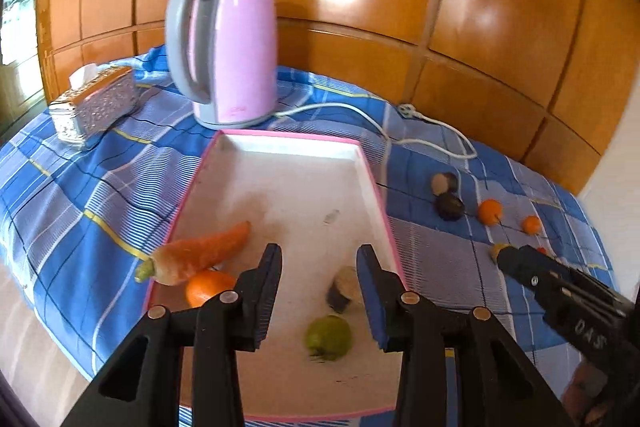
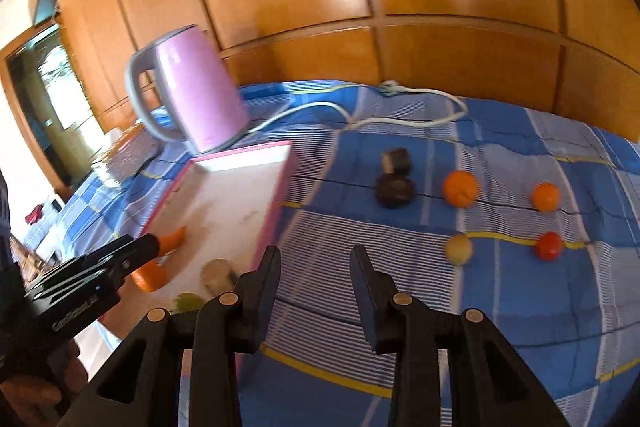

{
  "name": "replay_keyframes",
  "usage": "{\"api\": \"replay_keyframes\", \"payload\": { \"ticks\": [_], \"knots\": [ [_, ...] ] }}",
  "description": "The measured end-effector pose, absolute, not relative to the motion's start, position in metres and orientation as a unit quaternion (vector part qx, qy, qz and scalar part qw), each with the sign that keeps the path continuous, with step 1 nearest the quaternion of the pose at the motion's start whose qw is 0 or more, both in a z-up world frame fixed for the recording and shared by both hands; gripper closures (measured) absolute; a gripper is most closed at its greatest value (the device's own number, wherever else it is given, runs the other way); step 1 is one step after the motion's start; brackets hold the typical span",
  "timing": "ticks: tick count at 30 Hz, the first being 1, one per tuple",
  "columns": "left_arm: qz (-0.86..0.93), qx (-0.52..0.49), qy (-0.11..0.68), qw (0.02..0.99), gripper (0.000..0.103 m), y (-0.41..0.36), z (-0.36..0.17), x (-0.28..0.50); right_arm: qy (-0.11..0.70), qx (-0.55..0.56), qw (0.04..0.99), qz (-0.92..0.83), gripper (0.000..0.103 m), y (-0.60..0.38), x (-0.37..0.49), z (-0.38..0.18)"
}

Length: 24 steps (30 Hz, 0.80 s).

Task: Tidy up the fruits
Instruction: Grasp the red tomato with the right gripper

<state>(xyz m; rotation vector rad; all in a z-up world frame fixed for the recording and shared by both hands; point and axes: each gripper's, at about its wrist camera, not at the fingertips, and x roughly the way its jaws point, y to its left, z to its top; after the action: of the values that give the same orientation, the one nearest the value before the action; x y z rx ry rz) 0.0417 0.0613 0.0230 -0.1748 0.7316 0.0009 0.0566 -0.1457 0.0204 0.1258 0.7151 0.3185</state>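
A white tray with a pink rim holds a carrot, an orange, a green fruit and a dark-skinned cut piece. My left gripper hovers over the tray's near end, open, with nothing between its fingers. On the blue checked cloth to the right lie two dark fruits, two oranges, a yellow fruit and a red one. My right gripper is open and empty above the cloth beside the tray, short of the yellow fruit.
A pink kettle stands behind the tray, and its white cord trails across the cloth to the right. A silver tissue box sits at the back left. A wooden panelled wall closes the far side. The table edge drops off on the left.
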Motion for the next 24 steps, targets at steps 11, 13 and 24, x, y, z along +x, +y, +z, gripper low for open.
{"api": "replay_keyframes", "payload": {
  "ticks": [11,13,24],
  "knots": [
    [-0.044,-0.057,0.370,0.926,0.064,0.024,0.019,0.042,0.355,0.089,0.926,0.088,0.067,-0.201,0.055,0.008],
    [-0.050,-0.052,0.371,0.926,0.064,0.018,0.019,0.043,0.357,0.094,0.926,0.077,0.067,-0.210,0.055,0.006],
    [-0.081,-0.029,0.381,0.921,0.064,-0.012,0.015,0.047,0.360,0.118,0.925,0.022,0.067,-0.262,0.047,-0.002]
  ]
}}
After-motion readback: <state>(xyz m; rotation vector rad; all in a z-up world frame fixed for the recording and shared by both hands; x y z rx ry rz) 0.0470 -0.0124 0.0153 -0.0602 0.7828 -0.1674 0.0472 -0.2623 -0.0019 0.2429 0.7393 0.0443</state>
